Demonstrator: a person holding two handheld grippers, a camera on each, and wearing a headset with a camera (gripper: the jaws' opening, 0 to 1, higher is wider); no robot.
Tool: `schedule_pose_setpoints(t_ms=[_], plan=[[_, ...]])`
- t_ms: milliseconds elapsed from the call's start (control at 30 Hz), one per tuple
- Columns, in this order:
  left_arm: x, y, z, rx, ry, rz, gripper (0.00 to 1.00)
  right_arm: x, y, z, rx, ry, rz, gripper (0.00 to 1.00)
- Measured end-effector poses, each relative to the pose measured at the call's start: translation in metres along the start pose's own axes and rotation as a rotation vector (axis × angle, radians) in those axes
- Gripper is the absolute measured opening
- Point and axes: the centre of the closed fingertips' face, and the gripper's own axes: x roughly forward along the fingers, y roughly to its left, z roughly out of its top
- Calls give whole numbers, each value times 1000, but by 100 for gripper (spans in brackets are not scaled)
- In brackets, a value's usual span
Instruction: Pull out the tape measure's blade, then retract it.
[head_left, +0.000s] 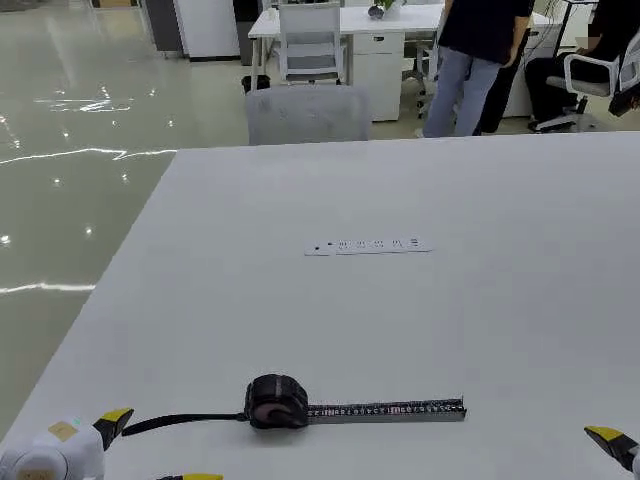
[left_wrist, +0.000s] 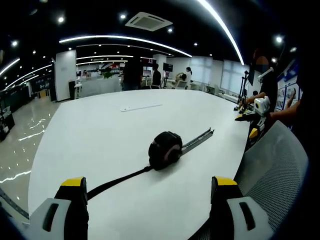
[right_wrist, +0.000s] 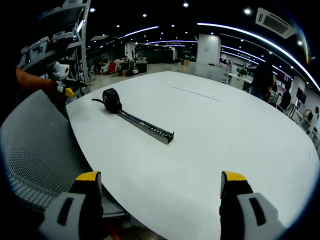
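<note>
Head view: tape measure (head_left: 277, 402) lies near the front edge of the surface (head_left: 400, 300), blade (head_left: 388, 409) partly out. My left gripper (left_wrist: 149, 182) and right gripper (right_wrist: 160, 176) hang clear, jaws wide, empty. I judge retraction comes next: hold it, free the blade.

Bright even overhead lighting, ceiling light strips (left_wrist: 220, 25) curved by fisheye distortion, glare streaks on glossy floor (head_left: 80, 120), sharp focus
</note>
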Motion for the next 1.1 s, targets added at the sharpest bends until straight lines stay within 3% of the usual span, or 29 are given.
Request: schedule_pose_setpoints(t_ms=[100, 333, 633, 1100], plan=[[1, 2, -1, 3, 0, -2, 100, -1, -5, 2, -3, -12, -14, 100], [5, -10, 2, 14, 1, -15, 100, -4, -7, 5, -12, -20, -14, 100], [8, -17, 6, 16, 3, -29, 100, -6, -6, 6, -28, -26, -8, 100], [6, -14, 1, 7, 12, -35, 100, -5, -1, 7, -57, -8, 21, 100]])
